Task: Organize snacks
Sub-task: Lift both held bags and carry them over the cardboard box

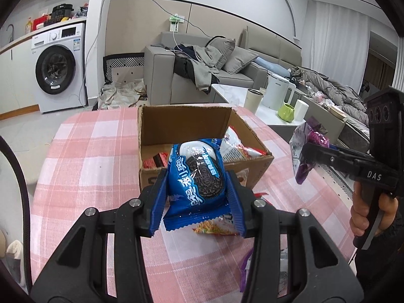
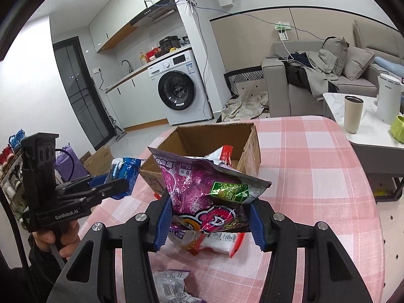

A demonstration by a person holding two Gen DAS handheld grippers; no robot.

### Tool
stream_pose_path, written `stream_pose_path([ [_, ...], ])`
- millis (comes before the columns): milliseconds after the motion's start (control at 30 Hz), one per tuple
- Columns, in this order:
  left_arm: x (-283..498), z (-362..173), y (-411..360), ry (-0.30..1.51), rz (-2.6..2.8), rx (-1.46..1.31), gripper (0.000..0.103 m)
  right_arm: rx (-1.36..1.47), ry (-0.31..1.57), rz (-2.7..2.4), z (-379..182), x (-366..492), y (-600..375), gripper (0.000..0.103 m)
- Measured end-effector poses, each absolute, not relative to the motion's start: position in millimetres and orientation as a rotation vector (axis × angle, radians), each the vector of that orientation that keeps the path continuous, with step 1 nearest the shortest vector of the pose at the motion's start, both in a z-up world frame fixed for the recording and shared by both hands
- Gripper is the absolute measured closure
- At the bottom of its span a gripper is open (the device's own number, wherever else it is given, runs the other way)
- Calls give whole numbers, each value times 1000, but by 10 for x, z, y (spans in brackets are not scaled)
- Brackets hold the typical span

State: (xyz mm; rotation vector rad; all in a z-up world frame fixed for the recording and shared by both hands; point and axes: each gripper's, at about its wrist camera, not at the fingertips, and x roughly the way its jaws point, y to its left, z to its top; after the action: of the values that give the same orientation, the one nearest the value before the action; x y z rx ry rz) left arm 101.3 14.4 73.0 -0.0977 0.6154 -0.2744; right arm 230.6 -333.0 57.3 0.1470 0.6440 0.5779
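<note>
Left gripper clamped on a blue Oreo packet, held above a pink checked tablecloth. Just beyond, an open cardboard box with red and white snack packs inside. At right, right gripper in a hand, pinching a purple snack bag. More wrappers on the cloth under the packet. Washing machine and grey sofa behind.

Pink checked tablecloth on table, open cardboard box, loose snack packets beside it
</note>
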Motion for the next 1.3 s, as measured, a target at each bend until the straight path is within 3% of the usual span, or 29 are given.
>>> stream_pose_path([
  [567, 1312, 935, 163, 580, -235, -92, 61, 176, 607, 557, 807, 2608, -3101, 50],
  [1300, 1867, 732, 117, 590, -190, -64, 61, 176, 645, 545, 639, 3217, -2716, 50],
])
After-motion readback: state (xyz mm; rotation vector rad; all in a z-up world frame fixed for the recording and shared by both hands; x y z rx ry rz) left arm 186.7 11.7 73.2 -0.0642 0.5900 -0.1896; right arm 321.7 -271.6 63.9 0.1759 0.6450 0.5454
